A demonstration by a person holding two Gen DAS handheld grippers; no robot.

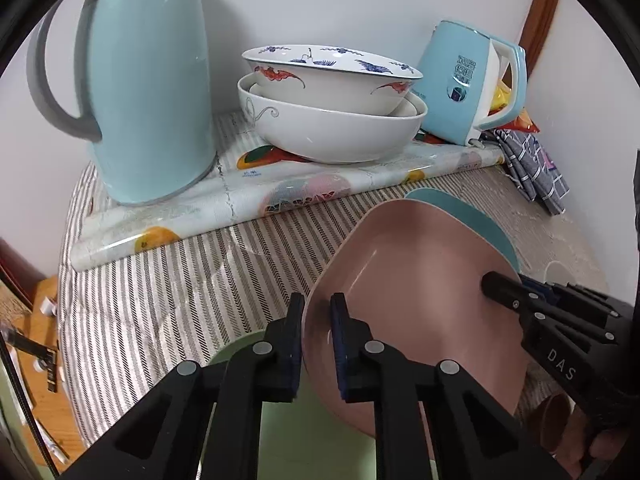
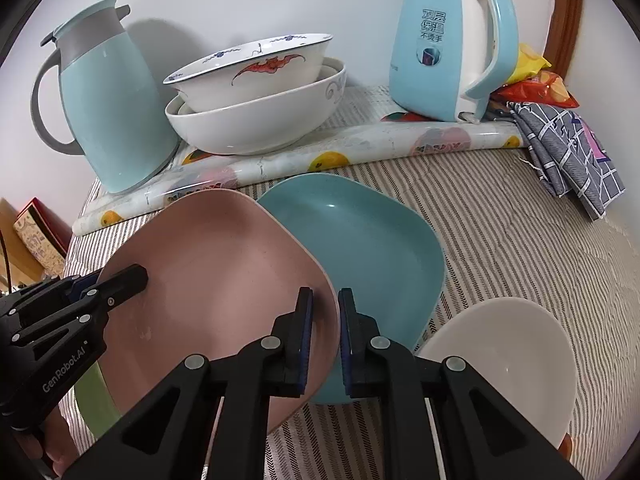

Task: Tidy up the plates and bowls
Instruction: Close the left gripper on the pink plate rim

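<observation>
Left gripper (image 1: 316, 320): clamped on pink plate (image 2: 216, 272) rim;
Right gripper (image 2: 325, 320): clamped on opposite rim;
Pink plate: overlapping teal plate (image 2: 360, 232)

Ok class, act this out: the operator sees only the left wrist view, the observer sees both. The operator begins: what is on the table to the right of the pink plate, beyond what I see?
Observer: A white bowl sits on the striped cloth, right of the teal plate.
Operator: Is the right gripper really gripping?
Observer: Yes. The right gripper is shut on the rim of the pink plate, one finger on each side.
Operator: How much of the teal plate is covered?
Observer: The pink plate hides only its left edge; most of it shows.
</observation>
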